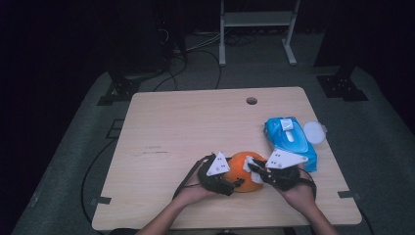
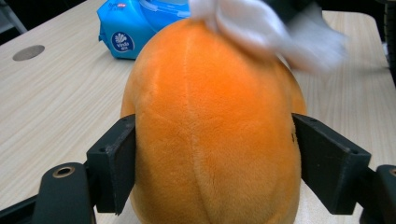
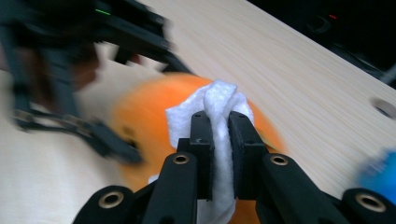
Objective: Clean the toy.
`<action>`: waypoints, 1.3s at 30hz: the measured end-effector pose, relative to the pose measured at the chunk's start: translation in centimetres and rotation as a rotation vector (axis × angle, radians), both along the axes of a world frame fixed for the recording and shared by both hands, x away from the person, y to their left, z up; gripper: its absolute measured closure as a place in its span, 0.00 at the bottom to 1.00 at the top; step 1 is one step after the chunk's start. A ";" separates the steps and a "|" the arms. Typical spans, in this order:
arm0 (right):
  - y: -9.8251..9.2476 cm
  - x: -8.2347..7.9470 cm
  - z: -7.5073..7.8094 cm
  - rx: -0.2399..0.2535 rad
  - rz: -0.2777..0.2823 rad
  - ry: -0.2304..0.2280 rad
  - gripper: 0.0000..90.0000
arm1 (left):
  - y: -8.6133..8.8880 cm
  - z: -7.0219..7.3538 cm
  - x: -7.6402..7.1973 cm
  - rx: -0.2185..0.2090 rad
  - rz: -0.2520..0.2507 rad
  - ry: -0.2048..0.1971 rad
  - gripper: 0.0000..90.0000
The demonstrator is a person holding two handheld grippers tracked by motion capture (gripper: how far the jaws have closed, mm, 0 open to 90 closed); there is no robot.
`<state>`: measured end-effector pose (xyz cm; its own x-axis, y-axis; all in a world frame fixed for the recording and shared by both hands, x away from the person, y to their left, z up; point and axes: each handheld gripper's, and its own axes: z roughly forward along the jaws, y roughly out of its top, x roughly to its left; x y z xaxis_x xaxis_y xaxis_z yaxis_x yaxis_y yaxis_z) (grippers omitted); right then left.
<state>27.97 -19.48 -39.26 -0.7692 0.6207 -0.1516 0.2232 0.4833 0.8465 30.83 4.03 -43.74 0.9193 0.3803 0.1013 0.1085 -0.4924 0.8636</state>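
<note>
You are in the middle of wiping the orange plush toy [image 1: 244, 172], which sits on the tabletop [image 1: 195, 122] near its front edge, between your two hands. Your left claw [image 1: 230, 185] brackets the toy from its left side — in the left gripper view the two black jaws stand against the plush flanks, holding it steady, and the fabric bulges between them. Your right claw [image 3: 220, 140] is clamped tight on a folded white wipe [image 3: 217, 116], with the cloth pinched upright between the pads and a tail hanging below. The wipe rests on the top of the toy toward its right side, so the cleaning contact is already made. Judging by that, fetching the wipe and securing the toy are done; what looks left is working the cloth over the rest of the surface — the near face in the left gripper view shows no wipe on it yet. The blue pack of wipes [image 1: 289, 139] lies just beyond your right hand, with a white round lid [image 1: 313, 132] beside it, apart from the toy.
</note>
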 end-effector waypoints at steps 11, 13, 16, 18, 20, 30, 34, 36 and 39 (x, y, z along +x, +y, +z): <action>2.9 -1.3 0.2 0.026 0.125 0.019 0.89 | -1.1 0.2 -1.4 0.050 -0.022 -0.097 0.24; 3.1 -1.4 0.2 0.004 0.123 0.008 0.89 | -1.1 0.1 -1.4 0.044 -0.020 -0.095 0.24; 1.7 -0.7 0.4 0.012 0.078 -0.004 0.89 | -0.9 0.0 -1.1 0.020 -0.019 -0.073 0.24; 0.6 -0.3 0.4 0.003 0.034 -0.010 0.90 | -0.9 0.0 -1.1 0.013 -0.018 -0.065 0.24; -0.1 -0.1 0.4 0.004 0.012 -0.009 0.90 | -0.9 0.0 -1.0 -0.006 -0.019 -0.046 0.24; 3.3 -1.4 0.2 0.029 0.122 0.011 0.90 | -1.3 0.0 -1.7 0.023 -0.046 -0.082 0.24; 2.0 -0.9 0.6 0.034 0.059 -0.008 0.90 | -1.3 -0.1 -1.5 0.020 -0.045 -0.078 0.24; 0.6 -0.2 0.6 0.036 0.014 -0.006 0.90 | -1.1 -0.2 -1.4 0.015 -0.044 -0.067 0.24; -0.4 0.2 0.5 0.040 -0.020 0.001 0.90 | -1.0 -0.2 -1.2 0.009 -0.042 -0.056 0.24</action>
